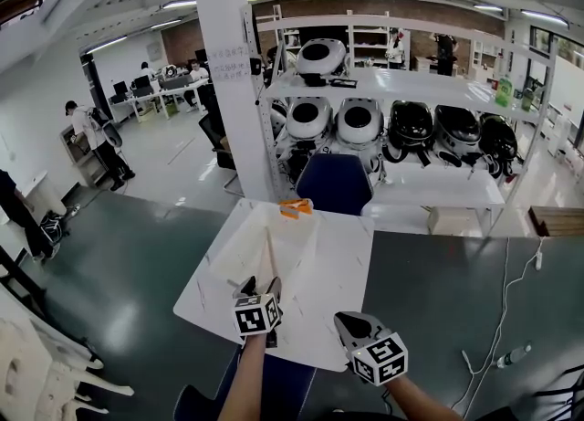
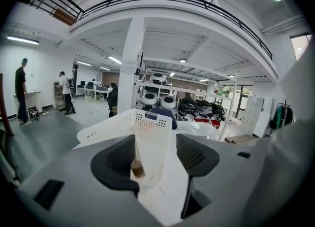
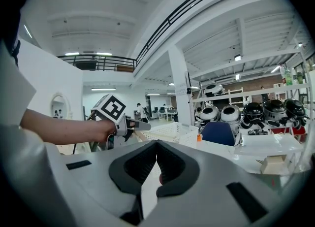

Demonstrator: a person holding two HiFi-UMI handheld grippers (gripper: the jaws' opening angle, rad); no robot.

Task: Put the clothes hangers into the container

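Wooden hanger (image 1: pixel 269 259) runs lengthwise from basket (image 1: pixel 239 246) toward the table's (image 1: pixel 338 264) near edge, its end between left gripper's (image 1: pixel 261 286) wide-spread jaws; right gripper (image 3: pixel 156 159) pinched together, farther off.

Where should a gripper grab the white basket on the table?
Probably the rim at the near corner of the basket, coming from the person's side, where the open left gripper faces it. The wall is thin and roughly upright, so jaws can straddle it; the body is too wide.
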